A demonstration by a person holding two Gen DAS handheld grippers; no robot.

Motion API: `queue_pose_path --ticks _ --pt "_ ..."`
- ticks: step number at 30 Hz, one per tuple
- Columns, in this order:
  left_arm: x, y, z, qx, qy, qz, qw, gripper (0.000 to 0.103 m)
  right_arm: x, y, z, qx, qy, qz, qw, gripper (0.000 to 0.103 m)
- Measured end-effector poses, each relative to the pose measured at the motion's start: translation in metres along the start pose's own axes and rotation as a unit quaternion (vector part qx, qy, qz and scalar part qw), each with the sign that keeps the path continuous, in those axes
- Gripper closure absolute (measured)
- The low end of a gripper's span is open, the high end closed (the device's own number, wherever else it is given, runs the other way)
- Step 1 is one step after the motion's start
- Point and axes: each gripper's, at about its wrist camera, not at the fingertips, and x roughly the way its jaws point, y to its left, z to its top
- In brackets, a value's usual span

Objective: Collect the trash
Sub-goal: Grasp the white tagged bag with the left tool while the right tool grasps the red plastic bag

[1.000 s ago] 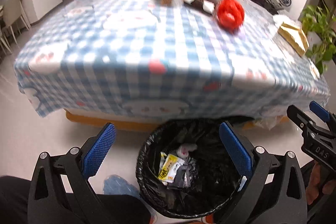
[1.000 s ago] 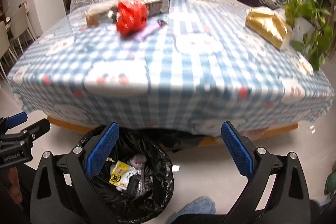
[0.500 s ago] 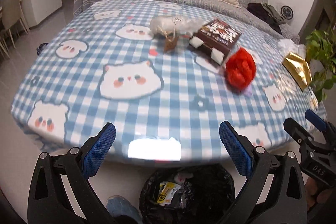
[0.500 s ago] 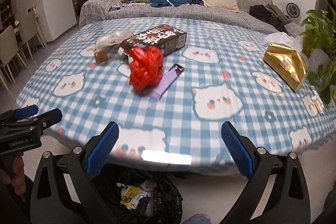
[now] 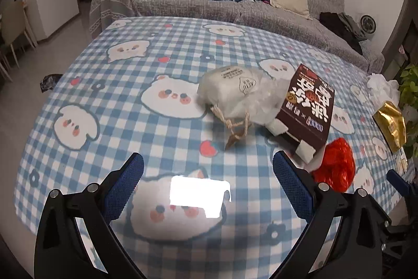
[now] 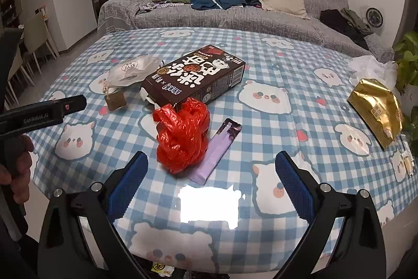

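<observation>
Your left claw [image 5: 208, 168] hangs wide and empty over the checked worktop [image 5: 109, 106], facing a clear drawstring bag [image 5: 235, 93] that rests against a brown snack box [image 5: 308, 106]. Your right claw [image 6: 211, 168] gapes just as wide before a crumpled red plastic bag [image 6: 183, 137] touching a purple wrapper [image 6: 219, 151]; a gold pouch [image 6: 376, 109] lies far right.

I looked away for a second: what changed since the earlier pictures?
Both grippers, left and right, rose from over the bin to above the table, both open and empty. Nothing was grasped. The red bag, brown box and clear pouch stayed put.
</observation>
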Motion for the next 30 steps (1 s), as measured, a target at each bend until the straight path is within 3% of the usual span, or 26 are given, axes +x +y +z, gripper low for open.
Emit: queue_pose_path --ticks 6,12,18,23,25,26,30 --pt "0.036 -0.003 0.044 0.020 0.002 -0.006 0.9998 0.006 0.025 -0.001 0.014 0.012 0.014 0.007 1.000 0.009" --pt "0.072 -0.011 0.065 0.040 0.026 -0.020 0.9987 0.006 0.045 0.002 0.018 0.019 0.030 0.019 0.999 0.015" --pt "0.102 -0.020 0.082 0.070 0.043 -0.032 0.9961 0.006 0.058 0.008 0.016 0.014 0.043 0.042 0.998 0.024" --pt "0.122 -0.015 0.085 0.055 0.057 -0.047 0.9957 0.007 0.067 0.008 0.017 0.015 0.050 0.048 0.997 0.042" --pt "0.128 -0.015 0.085 0.053 0.064 -0.050 0.9954 0.014 0.071 0.007 0.018 0.018 0.053 0.053 0.997 0.050" --pt "0.131 -0.016 0.084 0.054 0.069 -0.049 0.9950 0.024 0.072 0.007 0.018 0.017 0.055 0.055 0.997 0.056" --pt "0.135 -0.022 0.079 0.067 0.070 -0.032 0.9948 0.036 0.075 0.008 0.018 0.015 0.053 0.059 0.997 0.063"
